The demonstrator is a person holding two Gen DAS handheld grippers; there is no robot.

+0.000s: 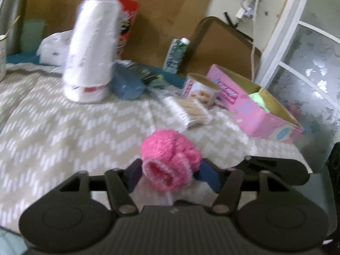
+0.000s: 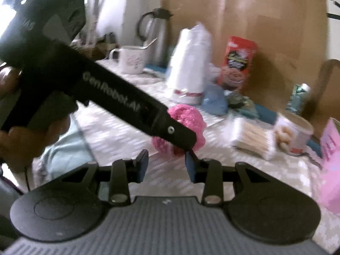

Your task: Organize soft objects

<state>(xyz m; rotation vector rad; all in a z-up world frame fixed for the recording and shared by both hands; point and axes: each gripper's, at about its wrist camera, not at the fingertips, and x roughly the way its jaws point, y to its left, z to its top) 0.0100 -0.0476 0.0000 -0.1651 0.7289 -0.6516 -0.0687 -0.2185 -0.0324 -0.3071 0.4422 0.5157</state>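
The left gripper (image 1: 170, 175) has its fingers clamped on the pink knitted sock (image 1: 170, 161), so keep them squeezed until it hangs over the pink box (image 1: 265, 114) ahead-right, while the right gripper (image 2: 166, 166) waits open and empty.

"GenRobot.AI" reads in pale letters along the black body of the left gripper (image 2: 182, 136), slanting down toward its jaws. Up the same body, well back from the jaws, a partial mark near the handle looks like "IAS" but is too blurred to confirm. Print on the red box (image 2: 238, 61) and pink box (image 1: 255, 106), both beyond the jaws, is smeared and unreadable.
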